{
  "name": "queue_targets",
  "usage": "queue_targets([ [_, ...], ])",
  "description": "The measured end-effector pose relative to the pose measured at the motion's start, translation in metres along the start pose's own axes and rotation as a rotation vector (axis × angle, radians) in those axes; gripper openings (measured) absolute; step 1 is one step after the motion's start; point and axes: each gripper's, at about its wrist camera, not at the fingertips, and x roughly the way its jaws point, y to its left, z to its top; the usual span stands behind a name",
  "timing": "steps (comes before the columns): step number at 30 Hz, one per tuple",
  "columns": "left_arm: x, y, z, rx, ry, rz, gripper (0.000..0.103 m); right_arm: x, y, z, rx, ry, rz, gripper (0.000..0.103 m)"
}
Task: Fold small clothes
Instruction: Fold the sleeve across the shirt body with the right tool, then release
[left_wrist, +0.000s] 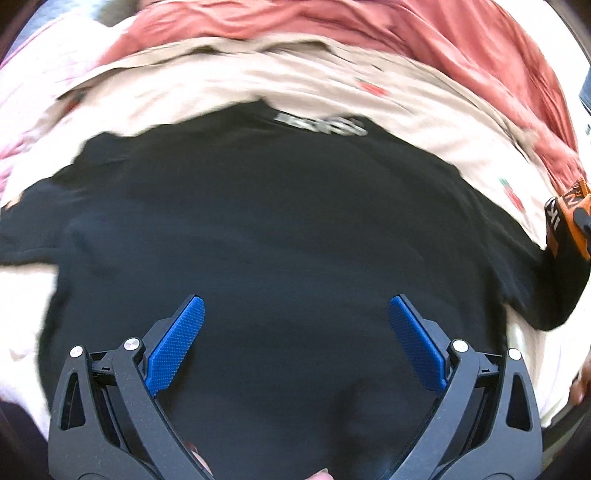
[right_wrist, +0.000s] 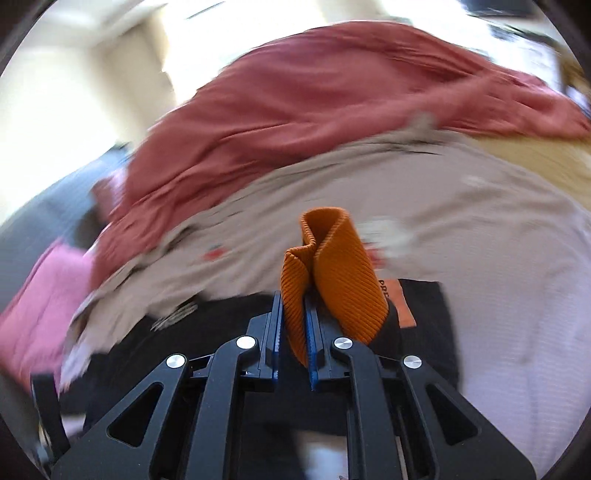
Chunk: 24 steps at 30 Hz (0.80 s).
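Observation:
A black shirt (left_wrist: 258, 229) lies spread on a cream sheet, a grey print near its far edge. My left gripper (left_wrist: 295, 328) hovers over the shirt's near half, blue pads wide apart, open, with nothing between them. At the shirt's right end sits an orange ribbed cuff (left_wrist: 569, 225). In the right wrist view my right gripper (right_wrist: 294, 314) is shut on that orange cuff (right_wrist: 332, 273), which stands folded up out of the jaws. The black shirt (right_wrist: 221, 354) hangs below it.
A cream sheet with small red prints (left_wrist: 406, 99) covers the surface. A crumpled rust-red blanket (right_wrist: 314, 110) lies beyond it, and a pink cloth (right_wrist: 48, 295) sits at the left. A fingertip (left_wrist: 580, 384) shows at the right edge.

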Motion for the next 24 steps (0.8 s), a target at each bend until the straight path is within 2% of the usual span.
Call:
queue_targets([
  [5,-0.013,0.041,0.009,-0.085,-0.035,0.033,0.094,0.026,0.054,-0.024,-0.173,0.099,0.106,0.010],
  [9,-0.020,0.057,0.016,-0.139,-0.048,0.037,0.094,0.044,0.080,-0.051,-0.255,0.204,0.159,0.010],
  [11,-0.021,0.061,0.018,-0.156,-0.050,0.036,0.094,0.051,0.086,-0.061,-0.270,0.249,0.193,0.015],
  [14,-0.023,0.064,0.017,-0.165,-0.049,0.031,0.094,0.056,0.091,-0.065,-0.267,0.318,0.281,0.027],
  [15,-0.023,0.064,0.017,-0.166,-0.046,0.029,0.094,0.053,0.093,-0.064,-0.279,0.323,0.308,0.037],
  [16,-0.023,0.064,0.016,-0.168,-0.043,0.025,0.094,0.047,0.093,-0.060,-0.284,0.308,0.333,0.045],
  [19,-0.021,0.063,0.015,-0.174,-0.030,0.010,0.094,0.036,0.092,-0.045,-0.267,0.251,0.384,0.052],
  [22,-0.019,0.054,0.013,-0.173,-0.011,-0.034,0.094,0.026,0.071,-0.022,-0.225,0.149,0.271,0.065],
  [24,-0.016,0.040,0.011,-0.158,0.010,-0.075,0.094,0.027,0.043,-0.011,-0.154,0.124,0.145,0.065],
])
